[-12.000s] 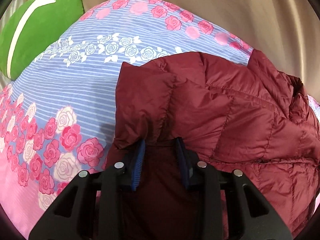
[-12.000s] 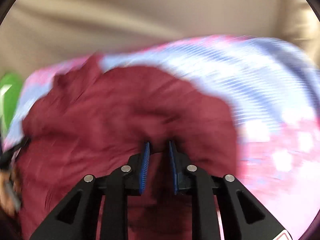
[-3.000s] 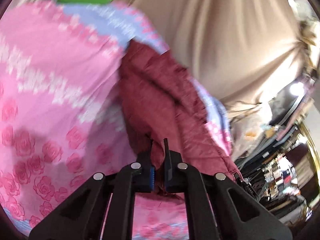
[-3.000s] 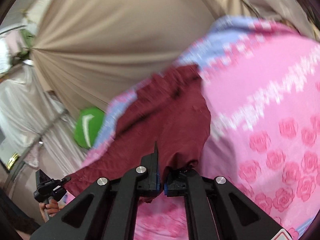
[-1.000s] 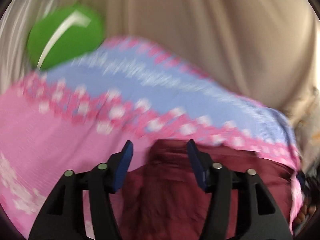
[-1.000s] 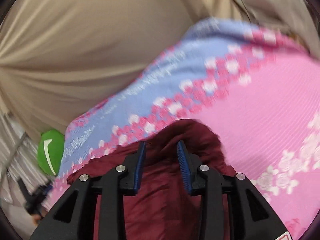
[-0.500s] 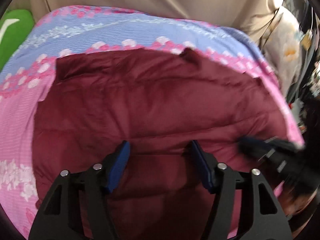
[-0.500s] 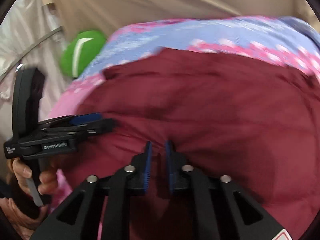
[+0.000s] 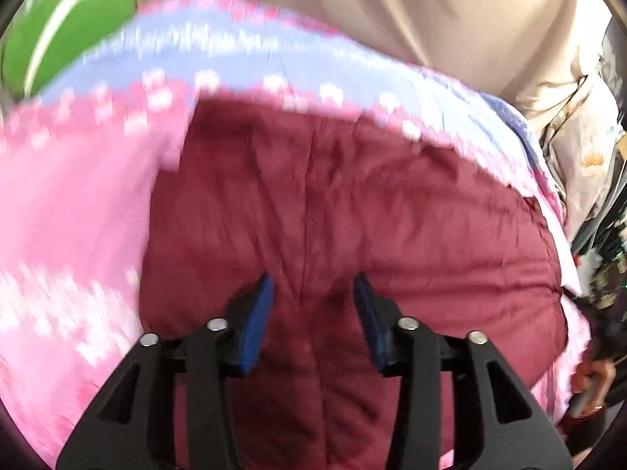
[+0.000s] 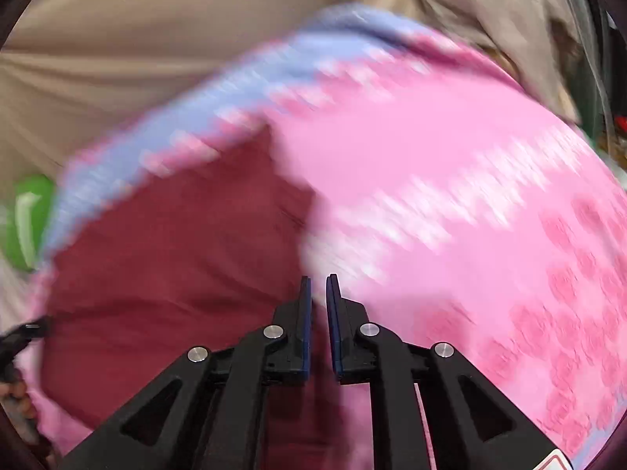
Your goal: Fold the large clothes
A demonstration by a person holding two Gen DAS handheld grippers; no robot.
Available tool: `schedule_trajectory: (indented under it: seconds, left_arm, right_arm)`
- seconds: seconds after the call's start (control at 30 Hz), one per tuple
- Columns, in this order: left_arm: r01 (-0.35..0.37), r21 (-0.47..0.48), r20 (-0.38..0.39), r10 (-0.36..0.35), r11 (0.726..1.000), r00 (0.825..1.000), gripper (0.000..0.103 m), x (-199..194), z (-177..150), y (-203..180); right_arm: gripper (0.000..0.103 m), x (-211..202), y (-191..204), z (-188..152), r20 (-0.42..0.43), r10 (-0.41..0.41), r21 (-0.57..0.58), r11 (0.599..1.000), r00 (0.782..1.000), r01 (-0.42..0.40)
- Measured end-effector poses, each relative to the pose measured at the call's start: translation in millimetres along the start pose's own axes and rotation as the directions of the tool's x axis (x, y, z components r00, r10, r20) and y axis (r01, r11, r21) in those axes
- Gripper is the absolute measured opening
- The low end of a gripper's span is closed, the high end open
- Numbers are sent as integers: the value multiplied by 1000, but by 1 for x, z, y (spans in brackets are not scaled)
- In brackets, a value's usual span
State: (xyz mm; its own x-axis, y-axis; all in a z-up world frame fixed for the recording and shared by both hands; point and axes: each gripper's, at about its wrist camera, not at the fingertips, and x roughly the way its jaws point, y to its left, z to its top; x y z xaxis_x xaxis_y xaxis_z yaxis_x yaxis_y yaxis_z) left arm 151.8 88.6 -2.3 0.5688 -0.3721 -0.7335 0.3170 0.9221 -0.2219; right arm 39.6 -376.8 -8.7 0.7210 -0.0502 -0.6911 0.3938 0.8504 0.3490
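A dark red puffer jacket (image 9: 352, 211) lies folded flat on the pink and blue flowered bedsheet (image 9: 70, 203). My left gripper (image 9: 311, 293) is open just above the jacket's near part, its blue pads apart with nothing between them. In the right wrist view the jacket (image 10: 168, 250) fills the lower left. My right gripper (image 10: 318, 286) hovers at the jacket's right edge, its pads almost together with a thin gap; whether fabric is pinched is unclear. Both views are blurred by motion.
A green cushion (image 9: 66, 19) lies at the bed's far left corner, also in the right wrist view (image 10: 27, 219). A beige curtain (image 9: 392, 8) hangs behind the bed. Cluttered shelves (image 9: 603, 211) stand off the bed's right edge.
My left gripper's pads have narrowed a little and the camera has swung left. My right gripper has moved right, from the jacket's middle to its right edge.
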Motion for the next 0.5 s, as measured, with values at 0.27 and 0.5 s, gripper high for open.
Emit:
schedule_trajectory:
  seconds: [0.27,0.5]
  left_arm:
    - [-48,181,-75,63,982,995,70,62,51,-76]
    - [-98,118,-98,110,988,989,71,106,57,-47]
  right_arm:
    - [12,74,198,15,-270,294,-358,853,917,-379]
    - [0,181,196,25,-343,182,-323,898,922,-298]
